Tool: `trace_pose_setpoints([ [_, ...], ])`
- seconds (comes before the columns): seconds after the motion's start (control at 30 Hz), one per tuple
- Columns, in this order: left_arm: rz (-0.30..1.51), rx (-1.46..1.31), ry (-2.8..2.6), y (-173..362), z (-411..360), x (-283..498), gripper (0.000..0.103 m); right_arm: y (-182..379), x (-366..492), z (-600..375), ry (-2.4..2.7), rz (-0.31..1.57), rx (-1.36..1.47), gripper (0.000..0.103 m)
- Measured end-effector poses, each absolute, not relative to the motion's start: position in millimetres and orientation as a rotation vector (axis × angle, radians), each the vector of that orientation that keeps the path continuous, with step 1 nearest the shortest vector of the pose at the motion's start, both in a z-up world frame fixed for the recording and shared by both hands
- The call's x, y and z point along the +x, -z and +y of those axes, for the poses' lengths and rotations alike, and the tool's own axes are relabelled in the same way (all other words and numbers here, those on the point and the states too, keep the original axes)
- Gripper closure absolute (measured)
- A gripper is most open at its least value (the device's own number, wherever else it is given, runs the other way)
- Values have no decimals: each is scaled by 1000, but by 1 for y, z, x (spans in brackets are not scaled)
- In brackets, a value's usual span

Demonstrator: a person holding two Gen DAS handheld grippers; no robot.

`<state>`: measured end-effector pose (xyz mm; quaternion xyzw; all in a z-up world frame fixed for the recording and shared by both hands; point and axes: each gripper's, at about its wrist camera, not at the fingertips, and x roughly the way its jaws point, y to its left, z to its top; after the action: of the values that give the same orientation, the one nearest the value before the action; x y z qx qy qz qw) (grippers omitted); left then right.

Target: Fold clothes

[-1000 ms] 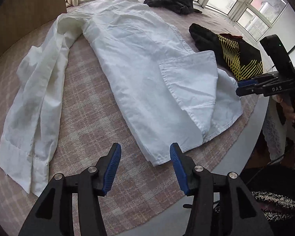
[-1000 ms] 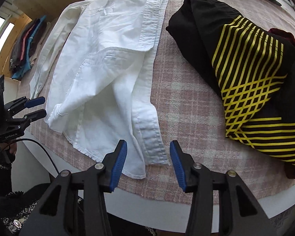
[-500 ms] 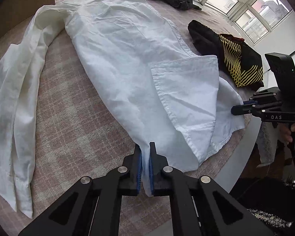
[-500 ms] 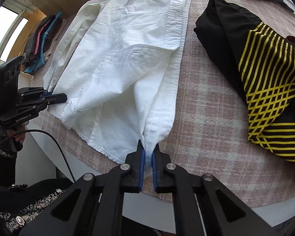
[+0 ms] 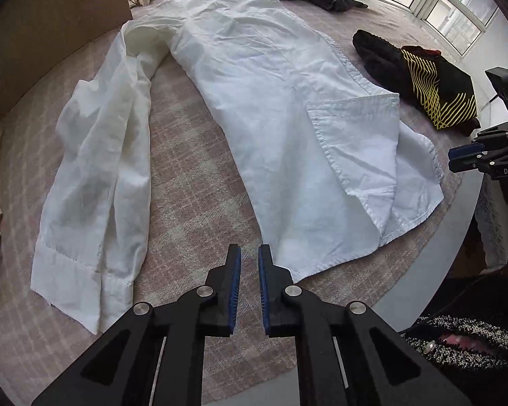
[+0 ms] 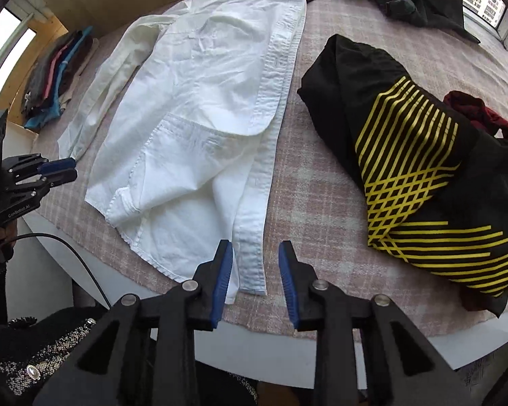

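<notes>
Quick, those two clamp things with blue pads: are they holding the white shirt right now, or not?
Left gripper: slightly open, holding nothing, just short of the white shirt.
Right gripper: open, holding nothing; the shirt's bottom edge lies between its fingers.

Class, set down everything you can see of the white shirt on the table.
The white shirt looks like thin, creased woven cotton. It lies flat on the checked pink cloth, collar towards the windows, hem near the table edge. One long sleeve trails crumpled beside the body. A front panel is folded back near the hem. Neither tool holds it.
</notes>
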<state>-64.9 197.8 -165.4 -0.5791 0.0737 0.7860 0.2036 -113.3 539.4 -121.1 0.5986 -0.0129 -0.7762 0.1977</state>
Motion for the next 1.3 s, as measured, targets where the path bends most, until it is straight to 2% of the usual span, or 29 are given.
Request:
trace_pose_setpoints([
  [0.03, 178, -1587, -2179, 162, 203, -67, 81, 121, -125, 532, 2178, -38, 1651, 74],
  [0.07, 159, -1565, -2156, 161, 211, -71, 80, 125, -136, 523, 2173, -28, 1639, 74],
  [0.27, 236, -1558, -2037, 187, 269, -92, 80, 155, -200, 464, 2117, 58, 1598, 81],
  [0.37, 273, -1580, -1974, 201, 284, -89, 80, 187, -207, 447, 2026, 159, 1686, 81],
  [0.5, 220, -1578, -1911, 203, 287, -82, 80, 188, -189, 456, 1863, 216, 1739, 81],
  [0.53, 220, -1569, -1901, 201, 288, -78, 80, 185, -177, 461, 1795, 253, 1743, 81],
  [0.63, 261, -1526, -1918, 185, 287, -64, 80, 172, -132, 483, 1684, 522, 1752, 81],
  [0.7, 248, -1508, -1950, 175, 280, -64, 76, 162, -119, 498, 1728, 596, 1758, 81],
  [0.8, 224, -1513, -2004, 174, 274, -77, 73, 146, -121, 511, 1873, 520, 1715, 81],
  [1.0, 256, -1505, -1878, 194, 314, -87, 73, 165, -131, 517, 1963, 285, 1724, 81],
  [1.17, 288, -1496, -1748, 207, 348, -70, 73, 162, -155, 513, 2023, 304, 1697, 81],
  [1.3, 280, -1452, -1828, 190, 348, -78, 73, 136, -212, 521, 2211, 221, 1575, 81],
])
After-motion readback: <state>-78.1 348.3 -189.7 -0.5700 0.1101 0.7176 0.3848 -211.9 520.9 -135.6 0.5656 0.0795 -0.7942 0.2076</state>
